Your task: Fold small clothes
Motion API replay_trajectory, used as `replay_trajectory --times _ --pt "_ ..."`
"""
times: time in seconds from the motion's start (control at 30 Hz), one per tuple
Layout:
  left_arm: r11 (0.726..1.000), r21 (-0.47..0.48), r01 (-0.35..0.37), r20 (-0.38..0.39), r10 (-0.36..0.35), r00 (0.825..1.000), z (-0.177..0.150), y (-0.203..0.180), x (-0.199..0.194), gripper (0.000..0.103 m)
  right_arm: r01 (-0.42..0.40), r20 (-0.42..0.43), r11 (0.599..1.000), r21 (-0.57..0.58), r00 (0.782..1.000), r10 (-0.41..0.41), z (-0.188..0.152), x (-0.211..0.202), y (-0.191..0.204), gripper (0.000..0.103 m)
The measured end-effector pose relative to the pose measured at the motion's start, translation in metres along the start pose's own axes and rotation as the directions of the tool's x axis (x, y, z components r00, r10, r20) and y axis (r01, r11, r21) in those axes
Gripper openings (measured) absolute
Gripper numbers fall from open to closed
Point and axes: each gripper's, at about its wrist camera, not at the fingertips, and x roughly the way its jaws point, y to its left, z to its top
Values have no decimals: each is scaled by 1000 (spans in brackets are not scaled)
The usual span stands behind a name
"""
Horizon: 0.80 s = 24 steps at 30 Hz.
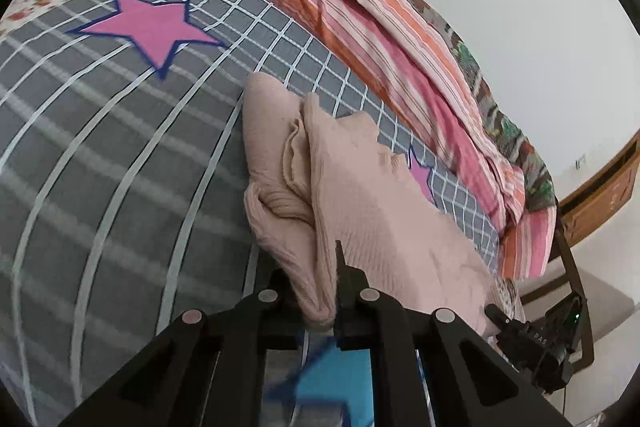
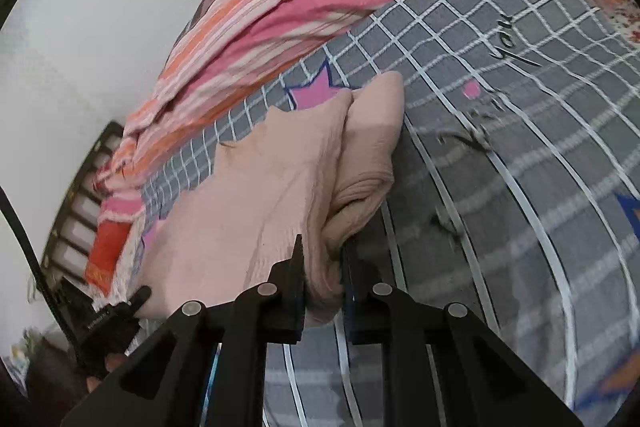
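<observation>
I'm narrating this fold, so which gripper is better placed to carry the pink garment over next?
Neither clearly: the left gripper and the right gripper each pinch a bunched edge of the pink garment, so probably both together.

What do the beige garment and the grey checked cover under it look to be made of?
Beige garment: a soft, matte knit, judging by fine ribbing and limp bunched folds; likely cotton, though the fibre can't be confirmed. Grey checked cover: thin, smooth woven cloth with a printed white grid and pink stars, no sheen; probably cotton or a blend.
</observation>
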Motion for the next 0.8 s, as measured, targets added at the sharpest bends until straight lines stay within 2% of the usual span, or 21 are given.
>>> replay_trajectory --times 0.1,0.2,0.27,0.33,0.4,0.43,0.47,0.6,0.8 --pt "1000 12 1 -1 -1 1000 -19 3 -17 10 21 -5 999 -37 1000 -21 -23 -19 -3 14" --pt "999 42 1 -1 -1 1000 -25 0 -24 13 81 3 993 -88 997 -81 -40 -29 -4 14" --pt "995 83 -61 18 60 998 -21 -5 -29 21 119 14 985 -122 993 -118 -44 -32 -4 22" --pt "990 115 -77 41 73 997 -13 -8 -37 28 159 55 977 -144 987 -153 -42 -41 -4 23" --pt "985 150 -85 86 73 994 0 -13 -44 41 155 104 976 -153 985 -140 -34 -52 -4 31" --pt "980 181 -87 100 69 993 9 -18 -44 42 151 119 976 -155 984 -133 -29 -54 -3 40" --pt "975 205 -87 99 67 993 16 -22 -40 43 149 133 976 -159 983 -128 -23 -55 -1 44" --pt "961 261 -93 65 79 995 45 -37 -14 43 153 125 966 -207 984 -129 7 -35 12 44" --pt "942 297 -157 19 158 987 73 -47 45 41 187 72 956 -224 982 -175 43 19 11 44"
